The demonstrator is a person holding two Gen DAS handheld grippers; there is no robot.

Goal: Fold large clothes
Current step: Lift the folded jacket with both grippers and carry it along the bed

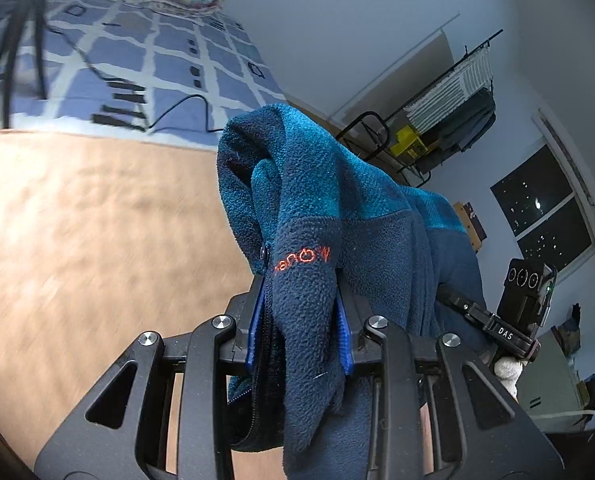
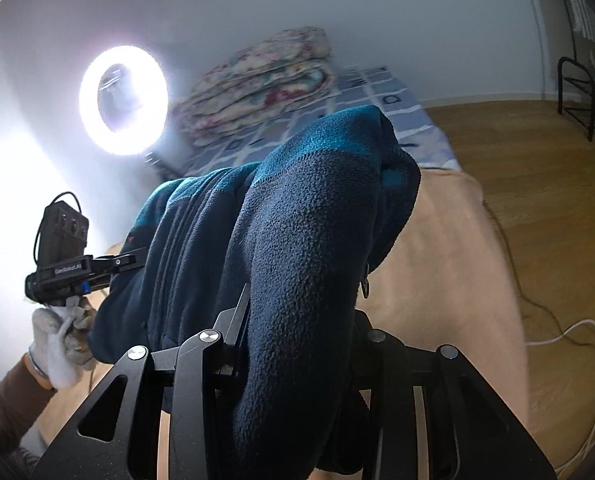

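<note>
A blue and navy fleece jacket [image 1: 321, 216] with an orange logo and a zipper hangs between my two grippers, lifted above a tan blanket [image 1: 77, 220]. My left gripper [image 1: 301, 320] is shut on one part of the fleece, which drapes over its fingers. My right gripper [image 2: 301, 320] is shut on another part of the same jacket [image 2: 297, 220]; the cloth hides its fingertips. The right gripper shows at the right of the left wrist view [image 1: 525, 292], and the left gripper shows at the left of the right wrist view [image 2: 65, 256], held by a gloved hand.
A blue-and-white checked sheet [image 1: 137, 52] with folded floral quilts [image 2: 265, 76] lies beyond the tan blanket [image 2: 437, 280]. A tripod [image 1: 17, 40] and ring light [image 2: 123, 100] stand by the bed. A black rack [image 2: 581, 92], wood floor and cables lie to the right.
</note>
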